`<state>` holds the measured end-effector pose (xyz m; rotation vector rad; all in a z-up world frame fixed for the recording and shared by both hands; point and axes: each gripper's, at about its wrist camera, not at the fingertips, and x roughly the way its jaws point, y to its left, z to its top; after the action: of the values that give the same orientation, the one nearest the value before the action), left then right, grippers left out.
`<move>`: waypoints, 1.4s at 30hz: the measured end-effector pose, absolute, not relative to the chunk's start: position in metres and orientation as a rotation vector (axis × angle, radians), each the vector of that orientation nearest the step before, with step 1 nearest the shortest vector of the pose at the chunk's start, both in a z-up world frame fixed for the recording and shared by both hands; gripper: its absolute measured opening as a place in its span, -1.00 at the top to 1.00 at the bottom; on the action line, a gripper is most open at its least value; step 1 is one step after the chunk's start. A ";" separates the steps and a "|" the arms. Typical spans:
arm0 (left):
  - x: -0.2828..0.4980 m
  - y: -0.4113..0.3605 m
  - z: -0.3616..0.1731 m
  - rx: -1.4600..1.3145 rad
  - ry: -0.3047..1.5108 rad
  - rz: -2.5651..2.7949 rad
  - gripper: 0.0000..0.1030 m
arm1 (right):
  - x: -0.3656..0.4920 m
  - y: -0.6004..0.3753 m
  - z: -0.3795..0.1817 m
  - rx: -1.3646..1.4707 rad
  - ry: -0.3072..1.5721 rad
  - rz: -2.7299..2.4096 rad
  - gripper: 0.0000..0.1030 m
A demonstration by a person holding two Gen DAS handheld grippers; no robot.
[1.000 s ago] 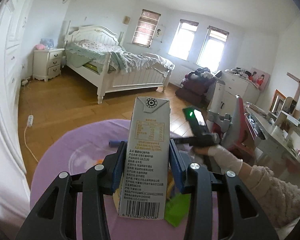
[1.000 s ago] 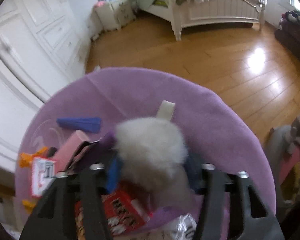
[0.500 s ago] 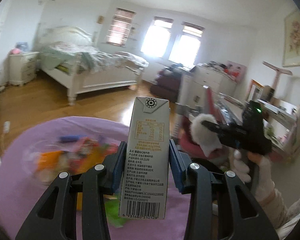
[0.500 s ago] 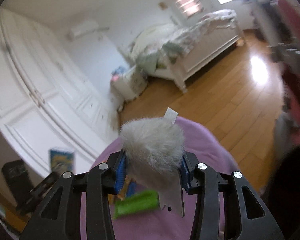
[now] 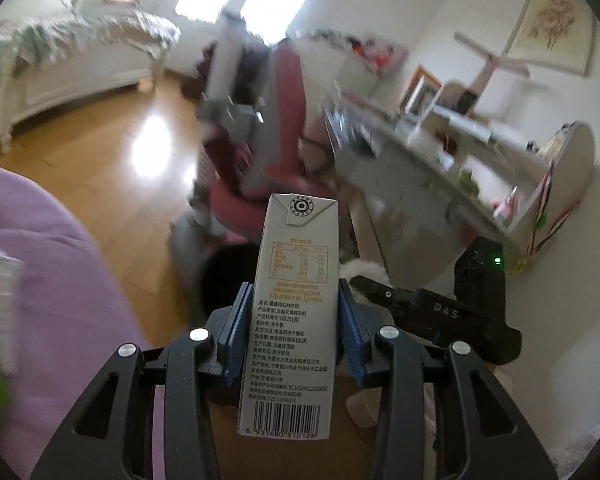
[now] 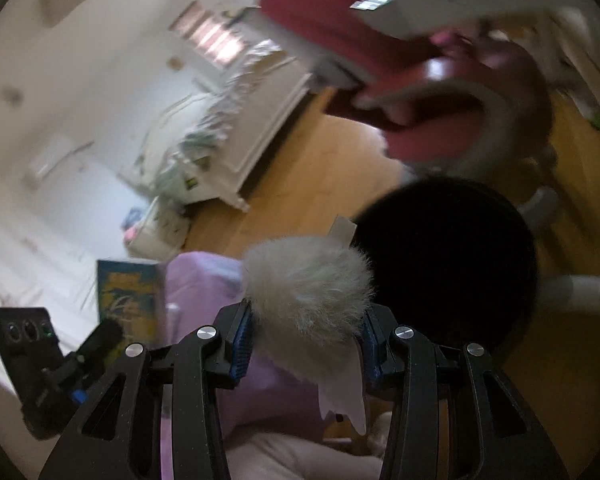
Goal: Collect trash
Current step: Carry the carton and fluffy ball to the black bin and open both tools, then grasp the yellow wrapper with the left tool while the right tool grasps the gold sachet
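Left wrist view: left gripper (image 5: 290,334) clamped on a grey milk carton (image 5: 292,312), blue pads (image 5: 236,334) pressed flat against both narrow sides, carton upright with barcode at the bottom and round emblem at the top. Beyond the carton, a black round bin (image 5: 224,276) on the wooden floor (image 5: 100,152), partly hidden behind it. At left, the edge of a purple tablecloth (image 5: 48,264). Further back, blurred: pink chair (image 5: 260,184), white desk with shelves (image 5: 460,176), white bed (image 5: 68,60). At right, just beside the carton, the right gripper (image 5: 432,308) seen side-on, a tuft of white fluff showing at its tip.

Right wrist view: right gripper (image 6: 306,340) pinching a fluffy white pom-pom (image 6: 306,284) between blue pads (image 6: 242,336), a pale paper tag (image 6: 342,230) sticking up behind it and a white fabric piece hanging below. Just past the pom-pom, to the right, the dark open mouth of the black round bin (image 6: 452,264). Below and left, purple tablecloth (image 6: 204,280). At lower left, the left gripper's body (image 6: 40,364) with a blue-and-yellow box face (image 6: 130,292) beside it; hard to tell whether this is another side of the carton. Background heavily blurred.
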<state>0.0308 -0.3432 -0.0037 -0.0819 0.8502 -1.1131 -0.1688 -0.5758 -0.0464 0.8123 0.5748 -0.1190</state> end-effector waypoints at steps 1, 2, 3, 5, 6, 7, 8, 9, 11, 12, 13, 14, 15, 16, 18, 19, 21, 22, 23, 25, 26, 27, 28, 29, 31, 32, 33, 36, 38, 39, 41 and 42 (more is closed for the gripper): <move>0.031 -0.351 -0.009 -0.077 0.869 -1.119 0.21 | -0.175 -0.583 -0.056 0.828 0.580 -0.131 0.15; 0.031 -0.361 -0.016 -0.068 0.888 -1.121 0.21 | -0.179 -0.588 -0.064 0.846 0.585 -0.138 0.15; 0.031 -0.370 -0.023 -0.061 0.903 -1.118 0.21 | -0.180 -0.589 -0.069 0.857 0.588 -0.141 0.14; 0.036 -0.381 -0.034 -0.057 0.933 -1.120 0.21 | -0.182 -0.596 -0.078 0.876 0.594 -0.146 0.13; 0.037 -0.387 -0.036 -0.055 0.941 -1.122 0.20 | -0.182 -0.599 -0.082 0.884 0.595 -0.149 0.09; 0.038 -0.392 -0.042 -0.046 0.946 -1.118 0.20 | -0.178 -0.598 -0.082 0.890 0.596 -0.153 0.04; 0.039 -0.398 -0.043 -0.036 0.947 -1.113 0.18 | -0.179 -0.602 -0.085 0.897 0.595 -0.160 0.03; 0.039 -0.406 -0.044 -0.025 0.945 -1.112 0.17 | -0.177 -0.605 -0.087 0.901 0.594 -0.169 -0.07; 0.040 -0.415 -0.044 -0.007 0.944 -1.113 0.10 | -0.169 -0.608 -0.083 0.902 0.591 -0.185 -0.21; 0.040 -0.419 -0.044 0.004 0.944 -1.111 -0.19 | -0.170 -0.610 -0.082 0.898 0.586 -0.190 -0.38; 0.042 -0.422 -0.043 0.017 0.935 -1.095 -0.38 | -0.172 -0.612 -0.081 0.895 0.573 -0.202 -0.57; 0.041 -0.420 -0.041 0.023 0.918 -1.076 -0.66 | -0.169 -0.613 -0.077 0.893 0.561 -0.211 -0.59; 0.041 -0.419 -0.038 0.023 0.897 -1.062 -0.73 | -0.169 -0.613 -0.075 0.890 0.552 -0.218 -0.59; 0.039 -0.415 -0.034 0.019 0.875 -1.063 -0.73 | -0.169 -0.613 -0.076 0.888 0.553 -0.217 -0.59; 0.038 -0.409 -0.029 0.019 0.866 -1.068 -0.73 | -0.169 -0.610 -0.074 0.895 0.555 -0.211 -0.59; 0.038 -0.403 -0.026 0.012 0.867 -1.062 -0.73 | -0.168 -0.607 -0.073 0.894 0.557 -0.207 -0.59; 0.038 -0.392 -0.021 -0.010 0.864 -1.054 -0.73 | -0.162 -0.600 -0.071 0.880 0.569 -0.195 -0.59; 0.038 -0.383 -0.016 -0.023 0.858 -1.049 -0.73 | -0.158 -0.597 -0.071 0.872 0.576 -0.185 -0.59; 0.037 -0.376 -0.012 -0.030 0.852 -1.042 -0.73 | -0.153 -0.590 -0.069 0.861 0.586 -0.173 -0.59; 0.036 -0.354 -0.003 -0.041 0.827 -1.022 -0.73 | -0.142 -0.573 -0.064 0.831 0.605 -0.145 -0.58; 0.036 -0.342 0.001 -0.047 0.811 -1.009 -0.74 | -0.137 -0.566 -0.061 0.818 0.614 -0.131 -0.58; 0.036 -0.324 0.006 -0.054 0.788 -0.983 -0.77 | -0.131 -0.557 -0.058 0.802 0.626 -0.113 -0.59; 0.037 -0.312 0.010 -0.061 0.772 -0.960 -0.78 | -0.121 -0.544 -0.054 0.778 0.642 -0.088 -0.58; 0.038 -0.296 0.014 -0.071 0.754 -0.933 -0.78 | -0.115 -0.533 -0.050 0.759 0.652 -0.069 -0.58; 0.043 -0.258 0.020 -0.094 0.726 -0.865 -0.78 | -0.101 -0.510 -0.040 0.717 0.667 -0.024 -0.58; 0.045 -0.236 0.023 -0.104 0.711 -0.827 -0.78 | -0.091 -0.494 -0.034 0.686 0.677 0.008 -0.58; 0.048 -0.213 0.024 -0.113 0.696 -0.779 -0.78 | -0.082 -0.477 -0.027 0.654 0.687 0.039 -0.58; 0.053 -0.149 0.025 -0.118 0.667 -0.653 -0.78 | -0.058 -0.430 -0.012 0.573 0.710 0.133 -0.58; 0.056 -0.114 0.021 -0.113 0.660 -0.586 -0.78 | -0.042 -0.395 -0.005 0.514 0.731 0.196 -0.58; 0.058 -0.092 0.016 -0.101 0.653 -0.547 -0.78 | -0.033 -0.377 -0.002 0.486 0.744 0.223 -0.58; 0.062 -0.064 0.006 -0.074 0.658 -0.492 -0.78 | -0.013 -0.344 0.000 0.440 0.787 0.266 -0.59; 0.065 -0.053 0.001 -0.068 0.668 -0.467 -0.77 | -0.008 -0.333 -0.002 0.427 0.803 0.276 -0.63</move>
<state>0.0647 -0.0530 0.0006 -0.0677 0.6675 -0.4674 -0.0081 -0.3328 -0.0015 0.4266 0.8030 0.2755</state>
